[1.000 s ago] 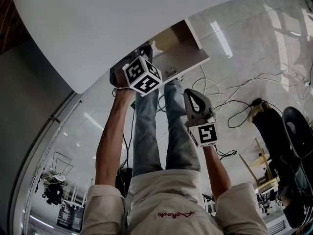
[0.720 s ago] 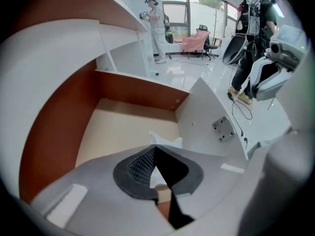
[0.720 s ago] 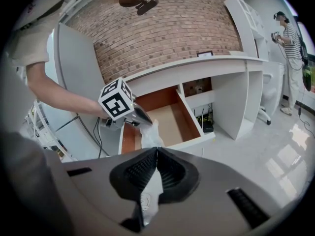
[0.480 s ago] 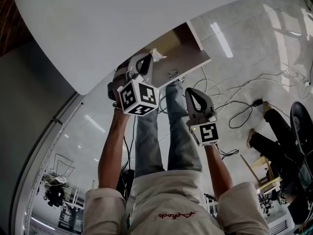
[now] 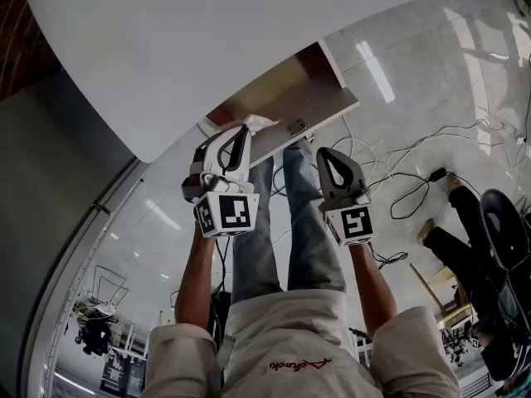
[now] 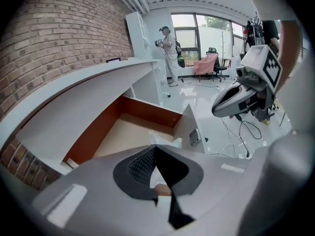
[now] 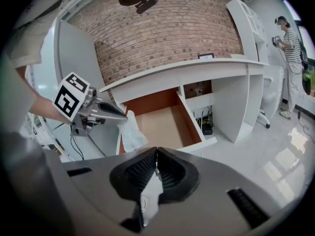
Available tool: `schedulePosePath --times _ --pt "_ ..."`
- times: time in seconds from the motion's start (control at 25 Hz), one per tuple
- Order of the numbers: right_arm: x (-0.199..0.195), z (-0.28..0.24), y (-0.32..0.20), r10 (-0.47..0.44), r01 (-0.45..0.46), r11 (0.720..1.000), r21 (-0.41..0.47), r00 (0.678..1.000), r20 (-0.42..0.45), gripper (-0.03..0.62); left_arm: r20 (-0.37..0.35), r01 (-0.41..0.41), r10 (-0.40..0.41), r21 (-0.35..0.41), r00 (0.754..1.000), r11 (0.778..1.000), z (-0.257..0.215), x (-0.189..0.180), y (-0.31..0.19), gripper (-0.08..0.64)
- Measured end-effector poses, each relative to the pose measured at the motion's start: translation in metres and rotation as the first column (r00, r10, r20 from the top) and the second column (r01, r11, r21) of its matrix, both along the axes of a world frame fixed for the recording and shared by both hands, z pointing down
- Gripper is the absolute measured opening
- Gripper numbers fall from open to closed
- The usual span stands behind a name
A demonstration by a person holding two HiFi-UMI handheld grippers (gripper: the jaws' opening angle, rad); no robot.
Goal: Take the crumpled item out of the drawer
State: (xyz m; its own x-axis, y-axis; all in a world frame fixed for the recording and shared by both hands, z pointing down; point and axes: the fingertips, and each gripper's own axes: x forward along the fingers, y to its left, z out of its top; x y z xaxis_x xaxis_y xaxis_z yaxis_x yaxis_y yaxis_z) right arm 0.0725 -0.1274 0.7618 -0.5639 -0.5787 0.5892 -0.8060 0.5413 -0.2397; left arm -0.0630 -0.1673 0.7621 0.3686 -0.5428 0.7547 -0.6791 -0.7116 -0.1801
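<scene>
The white crumpled item (image 7: 131,130) hangs from my left gripper (image 7: 122,116), which is shut on it just outside the open drawer (image 7: 167,124). In the head view the left gripper (image 5: 244,133) holds the item (image 5: 258,123) at the drawer's (image 5: 309,98) front edge. In the left gripper view only a bit of the item (image 6: 168,141) peeks past the closed jaws, with the bare drawer (image 6: 129,133) beyond. My right gripper (image 5: 331,157) hovers to the right over the floor, its jaws shut on nothing (image 7: 156,167).
A white counter (image 5: 166,48) runs above the drawer, against a brick wall (image 7: 162,28). Cables (image 5: 398,185) lie on the glossy floor. A second person (image 6: 168,48) stands far off by the windows. The wearer's legs (image 5: 282,230) are below the grippers.
My left gripper has drawn back out of the drawer toward the body, bringing the white crumpled item with it. The right gripper has barely moved.
</scene>
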Motion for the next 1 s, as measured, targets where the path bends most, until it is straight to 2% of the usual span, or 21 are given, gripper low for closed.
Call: schedulePosePath --times 0.24,0.36,0.72,1.0 --pt "0.006 0.003 -0.003 -0.018 0.018 1.0 -0.005 1.0 -0.016 0.012 -0.036 0.029 -0.031 -0.037 0.999 0.999 0.003 0.0 0.034 0.009" --pt "0.003 0.004 0.0 0.001 -0.001 1.0 -0.001 1.0 -0.01 0.013 -0.057 0.054 -0.056 -0.042 0.997 0.998 0.004 -0.005 0.045 0.009" --pt "-0.005 -0.015 -0.001 0.016 -0.015 0.999 0.047 1.0 -0.024 0.012 -0.153 0.112 -0.107 0.026 0.982 0.993 -0.037 -0.006 0.039 0.009" --pt "0.004 -0.044 -0.021 0.079 -0.076 0.991 0.108 0.996 -0.029 0.012 -0.247 0.136 -0.121 0.047 0.962 0.99 -0.065 -0.006 0.024 0.009"
